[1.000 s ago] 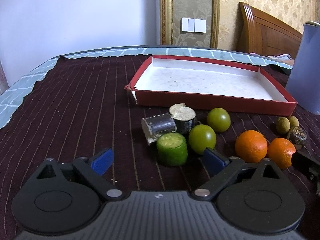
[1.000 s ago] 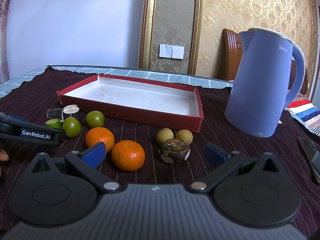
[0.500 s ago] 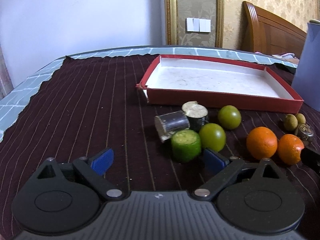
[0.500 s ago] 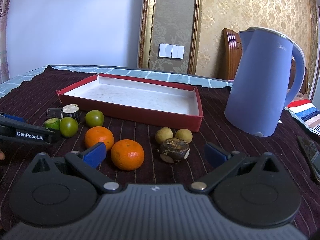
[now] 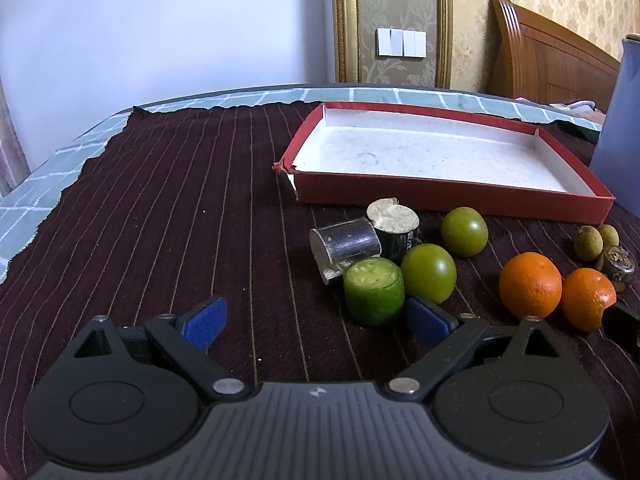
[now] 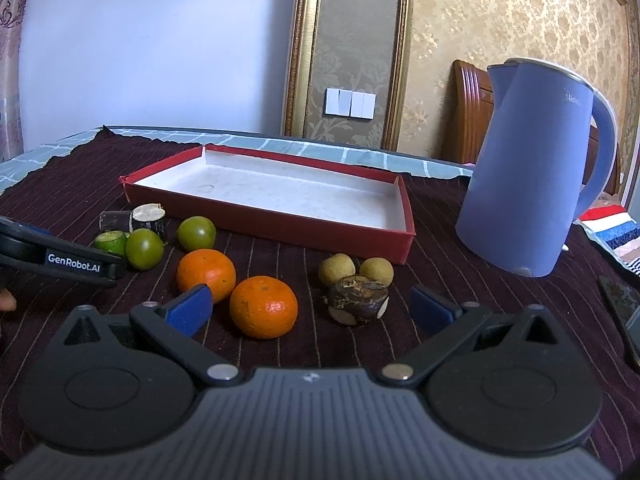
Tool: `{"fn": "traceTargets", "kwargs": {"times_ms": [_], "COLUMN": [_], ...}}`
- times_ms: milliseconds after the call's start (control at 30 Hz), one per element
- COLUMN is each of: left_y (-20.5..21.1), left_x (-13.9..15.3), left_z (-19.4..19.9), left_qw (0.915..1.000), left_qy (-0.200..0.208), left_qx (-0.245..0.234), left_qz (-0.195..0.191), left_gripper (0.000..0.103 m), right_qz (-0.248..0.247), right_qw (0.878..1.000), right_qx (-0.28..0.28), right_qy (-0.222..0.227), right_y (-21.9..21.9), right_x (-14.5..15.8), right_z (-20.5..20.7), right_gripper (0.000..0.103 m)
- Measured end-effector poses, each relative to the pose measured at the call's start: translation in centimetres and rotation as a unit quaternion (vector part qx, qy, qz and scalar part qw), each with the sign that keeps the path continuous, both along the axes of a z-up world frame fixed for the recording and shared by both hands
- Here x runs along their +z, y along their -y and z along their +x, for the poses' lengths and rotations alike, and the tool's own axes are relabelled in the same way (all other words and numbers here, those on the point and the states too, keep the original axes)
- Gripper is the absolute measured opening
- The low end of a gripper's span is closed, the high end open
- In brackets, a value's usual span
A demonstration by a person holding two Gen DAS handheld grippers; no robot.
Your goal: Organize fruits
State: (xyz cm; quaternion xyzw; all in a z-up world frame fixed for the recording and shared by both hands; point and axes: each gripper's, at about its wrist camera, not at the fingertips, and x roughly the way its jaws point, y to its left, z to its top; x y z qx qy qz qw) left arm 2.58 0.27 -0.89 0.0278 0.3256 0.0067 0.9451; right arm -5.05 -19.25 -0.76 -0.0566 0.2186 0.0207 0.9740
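A red tray (image 5: 452, 199) with a white floor lies empty on the dark striped cloth; it also shows in the right wrist view (image 6: 276, 229). In front of it lie a cut cucumber piece (image 5: 374, 291), two green fruits (image 5: 429, 273), two dark sugarcane pieces (image 5: 346, 240), two oranges (image 6: 264, 306), two small longans (image 6: 337, 269) and a brown water chestnut (image 6: 357, 299). My left gripper (image 5: 318, 322) is open and empty, its right finger just in front of the cucumber piece. My right gripper (image 6: 310, 310) is open and empty, with the near orange between its fingers' line.
A blue electric kettle (image 6: 532, 168) stands right of the tray. A dark flat object (image 6: 622, 300) lies at the far right edge. The cloth's left edge (image 5: 72, 184) meets a pale checked cover. A wooden headboard (image 5: 552, 52) stands behind.
My left gripper has swung to the left, so the fruits now sit further right in its view. The right gripper has barely moved. Both stay open.
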Motion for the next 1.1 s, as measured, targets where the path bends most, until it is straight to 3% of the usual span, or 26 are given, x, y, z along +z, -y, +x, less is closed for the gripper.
{"fn": "traceTargets", "kwargs": {"times_ms": [467, 667, 733, 900, 1000, 1100], "left_y": [-0.1, 0.1, 0.1, 0.1, 0.2, 0.2], "left_x": [-0.2, -0.2, -0.2, -0.1, 0.0, 0.0], "left_z": [0.1, 0.1, 0.1, -0.1, -0.2, -0.1], "left_qw": [1.0000, 1.0000, 0.9999, 0.9990, 0.9983, 0.9975], "left_qy": [-0.003, 0.002, 0.000, -0.002, -0.002, 0.000], "left_qx": [0.000, -0.004, -0.015, -0.042, -0.055, -0.065], "left_qz": [-0.001, 0.009, 0.000, -0.015, -0.021, -0.028], "left_gripper": [0.097, 0.096, 0.082, 0.063, 0.053, 0.046], "right_qz": [0.005, 0.009, 0.012, 0.019, 0.039, 0.043], "right_qw": [1.000, 0.999, 0.998, 0.995, 0.992, 0.992], "right_qx": [0.017, 0.027, 0.035, 0.064, 0.074, 0.075], "right_qy": [-0.014, -0.029, -0.042, -0.073, -0.091, -0.096], "right_y": [-0.3, -0.5, -0.5, -0.9, -0.6, -0.4], "right_x": [-0.3, -0.3, -0.3, -0.6, -0.7, -1.0], "right_z": [0.4, 1.4, 2.2, 3.8, 4.3, 4.5], "right_gripper": [0.099, 0.090, 0.085, 0.066, 0.041, 0.040]}}
